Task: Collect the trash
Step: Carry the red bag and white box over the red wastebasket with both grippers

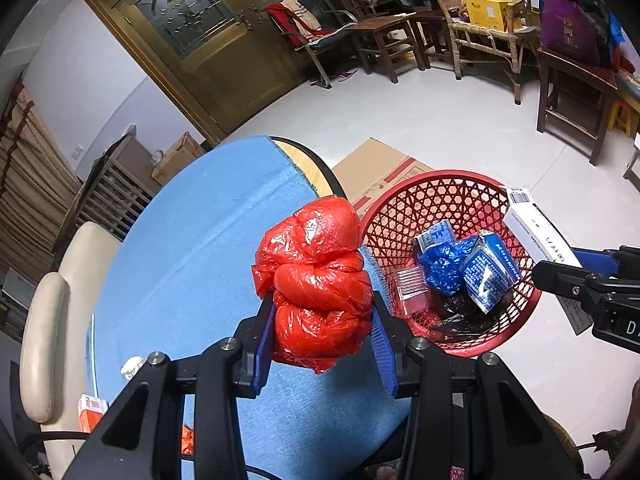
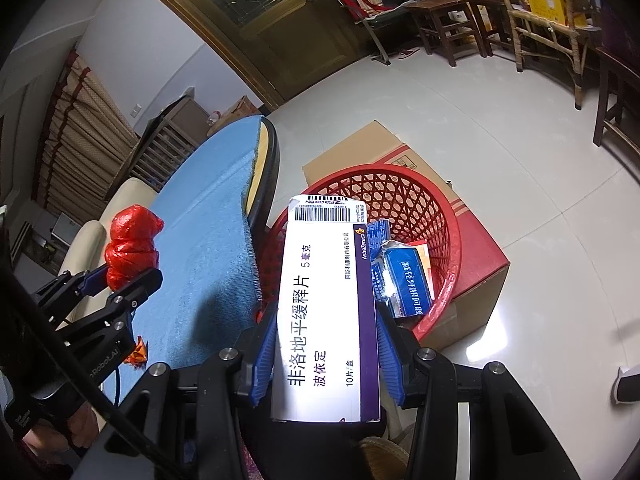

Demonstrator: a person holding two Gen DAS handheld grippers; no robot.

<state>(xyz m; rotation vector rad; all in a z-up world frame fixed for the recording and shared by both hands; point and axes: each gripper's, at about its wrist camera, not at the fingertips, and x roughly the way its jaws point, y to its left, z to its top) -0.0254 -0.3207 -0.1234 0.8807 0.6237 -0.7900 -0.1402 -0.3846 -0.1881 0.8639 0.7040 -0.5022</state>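
The left claw (image 1: 324, 316) grips a crumpled red plastic bag (image 1: 318, 280) above the blue-clothed tabletop (image 1: 192, 248), while the right claw (image 2: 326, 344) clamps a white-and-purple cardboard medicine box (image 2: 326, 304) over the red plastic lattice basket (image 2: 404, 200).

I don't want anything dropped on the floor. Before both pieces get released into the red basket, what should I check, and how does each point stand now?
1. Left gripper firmly holds the red plastic bag: ok, jaws closed on its sides.
2. Right gripper firmly holds the white medicine box: ok.
3. Red basket has room: ok, trash only covers its bottom.
4. Box is above the basket opening: cannot tell; its far end overlaps the rim.
5. Bag is above the basket: not ok, it hangs over the blue tablecloth.
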